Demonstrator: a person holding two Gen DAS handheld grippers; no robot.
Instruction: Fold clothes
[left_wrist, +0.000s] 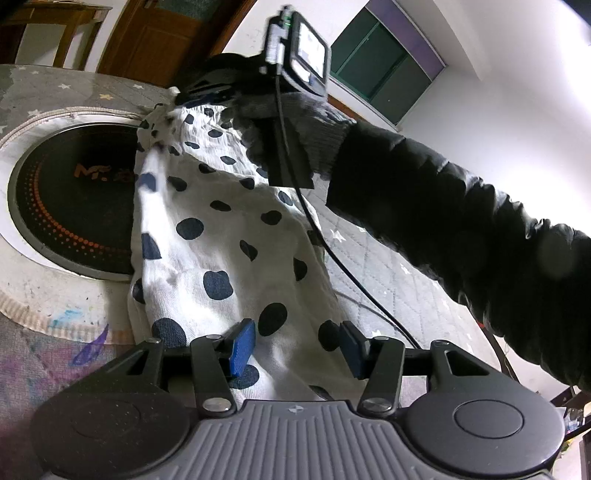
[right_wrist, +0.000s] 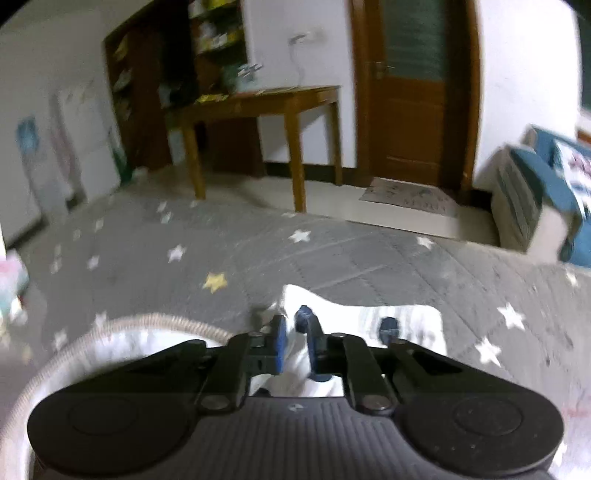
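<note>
While one white cloth with dark blue dots (left_wrist: 221, 236) hangs down the middle of the left wrist view, one round black cooker plate (left_wrist: 74, 199) sits at the left of the frame, sunk into a white table top (left_wrist: 40, 291). Orange letters on the plate read "Mr." and the rest is hidden by the cloth. A grey cover with stars (left_wrist: 55, 92) lies around the table top.

Low in the frame, the left gripper (left_wrist: 295, 350) has two blue pads (left_wrist: 242, 349). Its jaws are spread wide, with the cloth lying between them, and they are not pinching it. Higher up, the right gripper (left_wrist: 207, 92) bites the top corner of the cloth. One gloved hand (left_wrist: 295, 129) in a black sleeve holds it, and one black cord (left_wrist: 332, 251) trails down from it. One green window (left_wrist: 384, 62) is at the upper right.

In the right wrist view, blurry, one wall drawing (right_wrist: 29, 140) is at the left. One wooden desk (right_wrist: 266, 107) and one brown door (right_wrist: 413, 85) come next. At the bottom middle, the right gripper (right_wrist: 295, 343) has its jaws pulled close together on a fold of the dotted cloth (right_wrist: 369, 317), which lies on the star cover (right_wrist: 332, 254). I count about ten white stars and one yellow star (right_wrist: 214, 282).
</note>
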